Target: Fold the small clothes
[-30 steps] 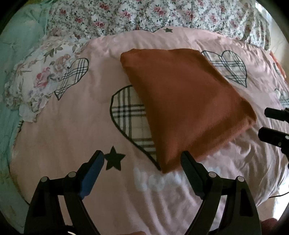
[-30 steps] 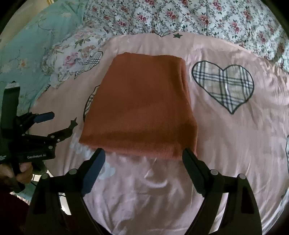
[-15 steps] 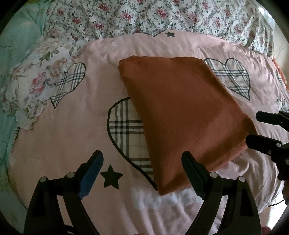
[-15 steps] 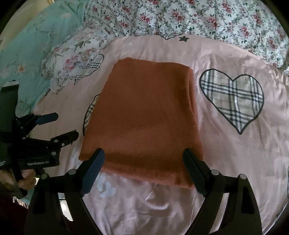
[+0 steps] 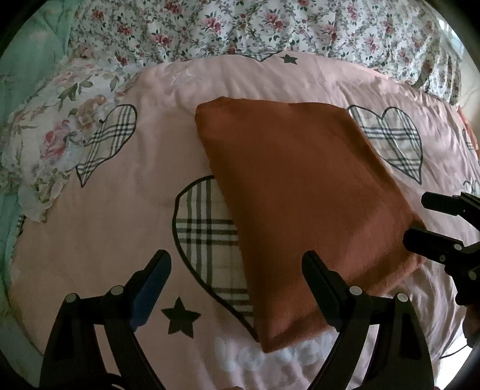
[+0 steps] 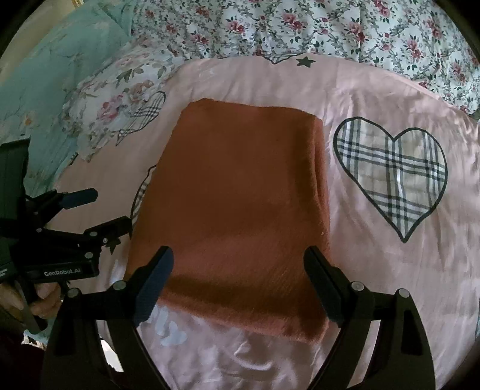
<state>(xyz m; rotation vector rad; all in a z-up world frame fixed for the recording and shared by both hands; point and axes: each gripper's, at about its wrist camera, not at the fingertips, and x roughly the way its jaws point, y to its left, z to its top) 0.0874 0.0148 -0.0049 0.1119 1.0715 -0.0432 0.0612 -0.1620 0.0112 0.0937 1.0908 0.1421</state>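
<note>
Framing the lower edge of each wrist view, the left gripper [image 5: 237, 288] and the right gripper [image 6: 238, 285] are shown with jaws spread wide and nothing pinched. Beyond them, at frame centre, the folded rust-orange garment [image 6: 240, 204] is seen lying flat on the pink heart-print cover [image 6: 390, 264]. A floral quilt [image 6: 330, 27] is seen along the top.

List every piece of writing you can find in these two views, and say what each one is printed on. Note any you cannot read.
"GenRobot.AI": white lettering on the black body of the left gripper, seen in the right wrist view.
White lettering on the pink duvet cover, near the front edge of the folded rust-brown cloth: blurred and partly covered, not readable.
No other text shows.
</note>
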